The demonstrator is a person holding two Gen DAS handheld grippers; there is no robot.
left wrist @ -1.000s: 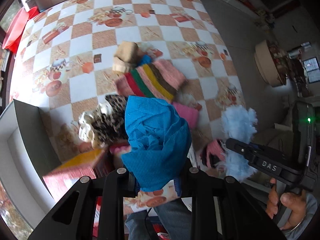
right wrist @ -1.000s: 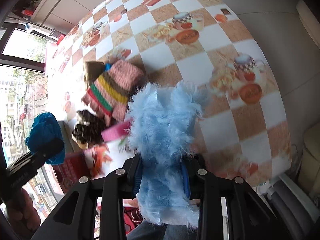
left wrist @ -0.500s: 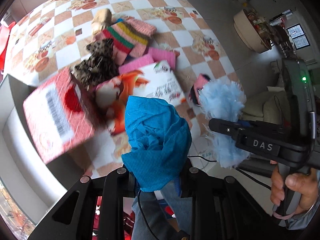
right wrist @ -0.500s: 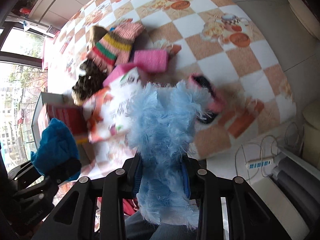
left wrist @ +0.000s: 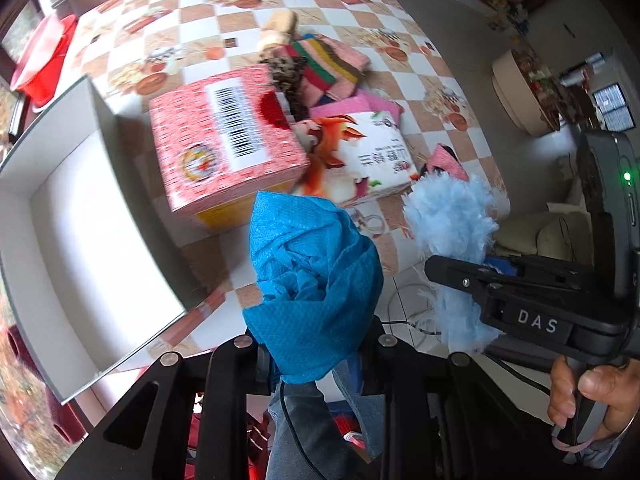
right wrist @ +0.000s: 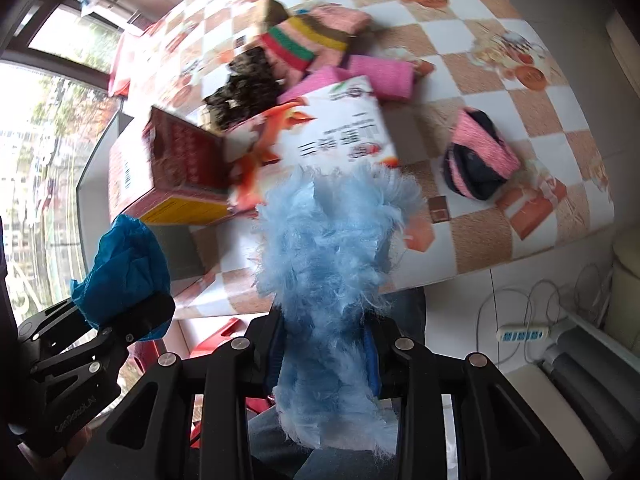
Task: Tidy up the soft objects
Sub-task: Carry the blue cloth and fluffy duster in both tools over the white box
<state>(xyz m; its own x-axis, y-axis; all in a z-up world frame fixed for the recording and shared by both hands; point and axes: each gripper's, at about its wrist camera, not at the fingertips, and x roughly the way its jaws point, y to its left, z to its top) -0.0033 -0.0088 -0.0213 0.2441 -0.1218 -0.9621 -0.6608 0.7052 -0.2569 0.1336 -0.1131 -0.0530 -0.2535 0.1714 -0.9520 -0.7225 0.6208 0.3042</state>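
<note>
My left gripper [left wrist: 316,344] is shut on a crumpled blue cloth [left wrist: 312,280], held above the table's near edge; the cloth also shows in the right wrist view [right wrist: 128,272]. My right gripper [right wrist: 326,360] is shut on a fluffy light-blue soft piece [right wrist: 332,248], also seen in the left wrist view [left wrist: 452,220]. On the checkered table lie a striped knit piece [left wrist: 328,64], a dark speckled fuzzy piece [left wrist: 290,76], a pink cloth [right wrist: 380,76], a tan piece [left wrist: 280,26] and a pink-and-black knit piece [right wrist: 480,156].
A white open box [left wrist: 80,216] stands at the table's left. A red carton [left wrist: 224,144] and a white tissue pack with a fox picture [left wrist: 356,152] lie beside it. A red tub [left wrist: 38,60] sits far left. A power strip [right wrist: 528,334] lies on the floor.
Both grippers have pulled back toward the table's near edge with their soft pieces still held. The view has swung left, so the white box now fills the left side.
</note>
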